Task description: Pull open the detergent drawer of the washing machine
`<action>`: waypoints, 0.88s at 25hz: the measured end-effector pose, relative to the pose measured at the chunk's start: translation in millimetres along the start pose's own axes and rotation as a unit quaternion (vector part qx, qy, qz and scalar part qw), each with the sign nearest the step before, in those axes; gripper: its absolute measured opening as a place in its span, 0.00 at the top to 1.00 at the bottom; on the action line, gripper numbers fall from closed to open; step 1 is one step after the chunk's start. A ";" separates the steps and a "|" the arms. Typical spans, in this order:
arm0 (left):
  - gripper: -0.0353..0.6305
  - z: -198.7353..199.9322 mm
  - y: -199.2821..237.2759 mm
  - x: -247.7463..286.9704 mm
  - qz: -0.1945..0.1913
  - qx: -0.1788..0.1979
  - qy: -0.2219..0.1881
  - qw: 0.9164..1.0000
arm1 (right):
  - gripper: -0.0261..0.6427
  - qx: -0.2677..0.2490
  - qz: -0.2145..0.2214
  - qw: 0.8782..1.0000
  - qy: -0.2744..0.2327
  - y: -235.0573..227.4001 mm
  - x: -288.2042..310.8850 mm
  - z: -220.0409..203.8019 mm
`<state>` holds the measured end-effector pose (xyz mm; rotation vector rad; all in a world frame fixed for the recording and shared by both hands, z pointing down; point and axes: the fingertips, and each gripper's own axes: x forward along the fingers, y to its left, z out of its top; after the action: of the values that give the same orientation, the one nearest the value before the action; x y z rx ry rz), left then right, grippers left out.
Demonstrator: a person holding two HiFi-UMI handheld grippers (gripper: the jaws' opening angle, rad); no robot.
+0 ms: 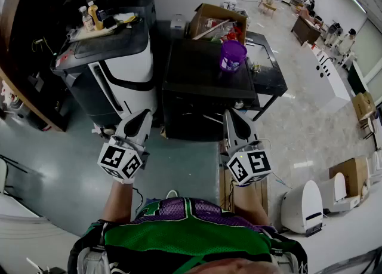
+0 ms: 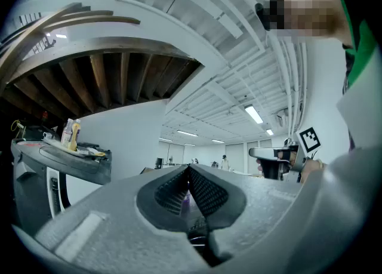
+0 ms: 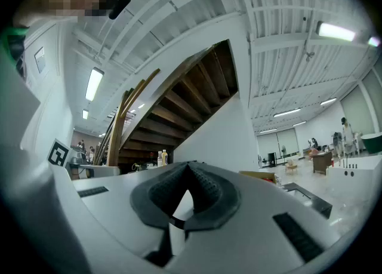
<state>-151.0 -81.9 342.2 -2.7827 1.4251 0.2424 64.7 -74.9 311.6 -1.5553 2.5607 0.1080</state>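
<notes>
Two machines stand ahead of me in the head view: a dark, flat-topped one [image 1: 203, 79] in the middle and a white-and-black one [image 1: 119, 73] to its left. From here I cannot make out a detergent drawer on either. My left gripper [image 1: 143, 114] is held in the air short of the white machine's front, its jaws shut with nothing between them [image 2: 188, 168]. My right gripper [image 1: 230, 113] hovers just before the dark machine's front edge, its fingertips closed together and empty [image 3: 188, 165]. Neither gripper touches a machine.
A purple cup [image 1: 233, 55] stands on the dark machine's top. Bottles on a tray [image 1: 91, 17] sit on the white machine. Behind is an open cardboard box [image 1: 218, 23]. A wooden shelf [image 1: 30, 99] runs along the left, and a small white unit [image 1: 303, 207] stands at the lower right.
</notes>
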 end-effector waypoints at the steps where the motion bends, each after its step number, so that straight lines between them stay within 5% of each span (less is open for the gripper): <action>1: 0.92 -0.8 -4.7 0.0 -0.001 0.000 0.002 1.000 | 0.96 0.001 -0.003 1.000 0.002 -2.0 -4.5 1.3; 22: 0.92 -7.7 -29.1 -2.3 -0.012 -0.007 0.000 1.000 | 0.96 0.004 0.013 1.000 -0.005 2.1 -26.5 10.3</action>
<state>-127.8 -63.6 348.2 -2.8087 1.3957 0.2549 75.7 -49.3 305.6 -1.5143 2.5716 0.1087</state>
